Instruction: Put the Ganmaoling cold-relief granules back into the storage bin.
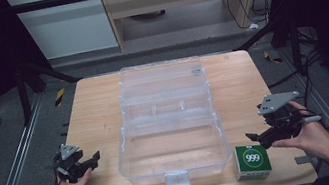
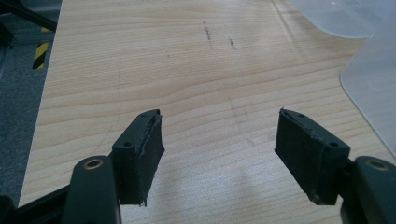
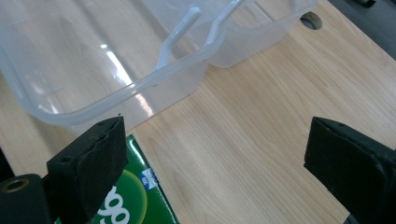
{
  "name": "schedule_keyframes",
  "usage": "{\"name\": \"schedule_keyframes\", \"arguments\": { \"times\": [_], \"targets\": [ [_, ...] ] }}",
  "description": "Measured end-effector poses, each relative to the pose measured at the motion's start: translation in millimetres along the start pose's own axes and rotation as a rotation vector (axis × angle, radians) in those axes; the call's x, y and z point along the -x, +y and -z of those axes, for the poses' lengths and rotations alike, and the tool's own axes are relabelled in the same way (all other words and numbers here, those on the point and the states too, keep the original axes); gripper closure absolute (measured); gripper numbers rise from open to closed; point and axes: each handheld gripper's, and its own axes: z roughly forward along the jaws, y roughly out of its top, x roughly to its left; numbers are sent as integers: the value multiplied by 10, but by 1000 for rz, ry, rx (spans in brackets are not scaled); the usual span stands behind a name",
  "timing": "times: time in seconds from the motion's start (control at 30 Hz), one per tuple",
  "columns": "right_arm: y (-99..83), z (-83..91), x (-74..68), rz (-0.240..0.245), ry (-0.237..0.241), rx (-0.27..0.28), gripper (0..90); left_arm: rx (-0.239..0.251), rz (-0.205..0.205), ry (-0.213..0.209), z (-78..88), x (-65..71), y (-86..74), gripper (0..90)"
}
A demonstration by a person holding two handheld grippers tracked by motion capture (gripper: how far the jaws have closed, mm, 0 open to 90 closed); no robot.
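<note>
Bin [image 1: 173, 159] at table [image 1: 100, 113] centre frame, lid [image 1: 163, 80] open behind it. Box [image 1: 251, 161] lower right, just beside bin's front right corner.

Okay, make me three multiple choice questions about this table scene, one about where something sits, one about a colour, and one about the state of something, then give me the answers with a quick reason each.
1. Where does the small green cardboard box marked 999 sit?
A. Inside the clear bin
B. On the table near the bin's front right corner
C. On the floor

2. What colour is the box's top face?
A. Green with a white ring
B. Red
C. Plain blue

3. How is the big clear plastic storage bin?
A. Open, lid folded back
B. Closed and latched
C. Upside down

Answers: B, the box stands on the wooden tabletop outside the bin wall, close to the right gripper. A, the high view shows green around white numerals. A, the hollow tub faces up with the lid lying behind it.
</note>
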Motion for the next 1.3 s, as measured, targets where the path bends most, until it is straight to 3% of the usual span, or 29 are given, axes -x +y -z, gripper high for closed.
{"name": "schedule_keyframes", "arguments": {
  "times": [0.47,0.7,1.0,1.3],
  "targets": [
    [31,-4,-135,120,69,-89,57,-7,-10,-4,-7,10,-1,306],
    [45,-51,-254,202,110,-184,57,-8,-14,-4,-9,16,0,306],
    [2,-176,-361,235,167,-271,34,-9,-17,-5,-7,19,0,305],
    [-71,-282,-432,263,214,-306,23,-13,-18,-5,-13,22,0,305]
  ]
}}
